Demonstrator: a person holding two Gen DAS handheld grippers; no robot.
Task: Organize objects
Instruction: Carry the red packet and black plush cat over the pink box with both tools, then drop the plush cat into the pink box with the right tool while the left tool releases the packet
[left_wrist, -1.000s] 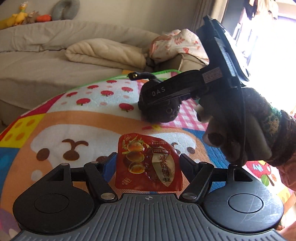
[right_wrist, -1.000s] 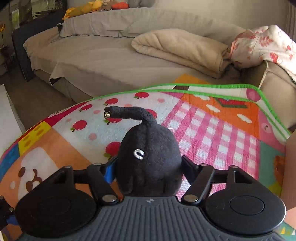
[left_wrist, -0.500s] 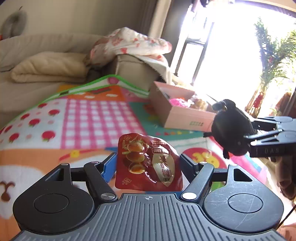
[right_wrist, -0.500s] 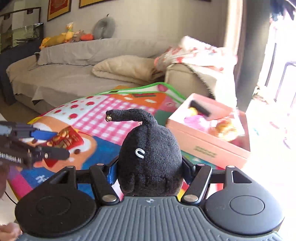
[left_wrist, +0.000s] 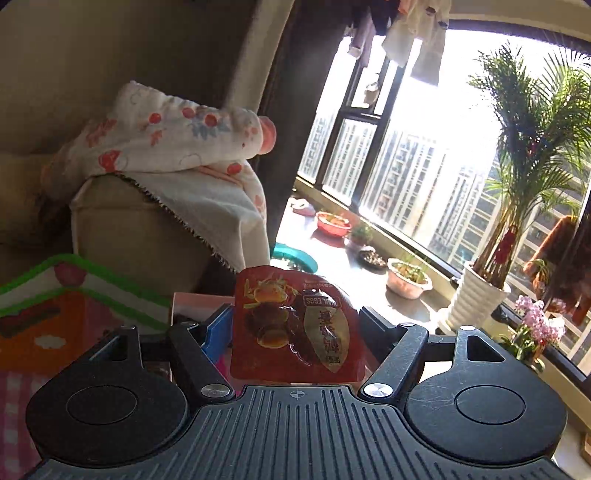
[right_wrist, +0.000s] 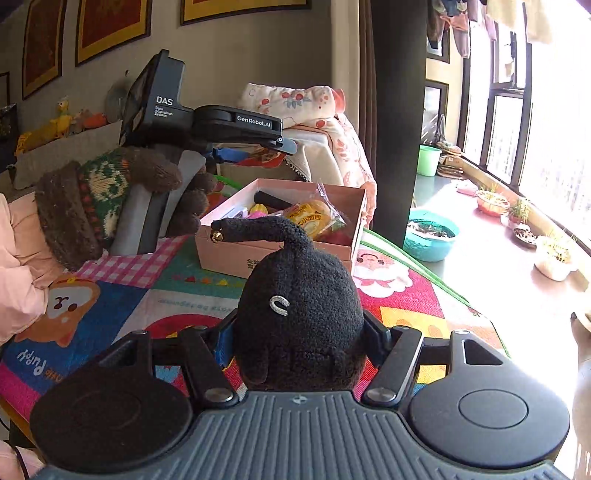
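Observation:
My left gripper (left_wrist: 295, 325) is shut on a red snack packet (left_wrist: 295, 325) with gold print, held upright in the air. The right wrist view shows that left gripper (right_wrist: 273, 149) above the far left side of the open pink cardboard box (right_wrist: 225, 254), packet between its jaws. My right gripper (right_wrist: 299, 332) is shut on a black plush toy (right_wrist: 299, 314) with a curled tail and small bell, held above the play mat in front of the box. The box holds a yellow snack bag (right_wrist: 314, 218) and several other items.
The colourful play mat (right_wrist: 184, 299) covers the floor. A beige sofa arm (left_wrist: 140, 236) with a floral blanket (left_wrist: 173, 140) stands behind the box. Bowls, flowerpots and a potted palm (left_wrist: 524, 177) line the window ledge at the right. A teal basin (right_wrist: 430, 236) sits past the mat's edge.
Both grippers have swung right from the mat towards the pink box. The left one now hovers over the box with the packet; the right one follows with the plush toy.

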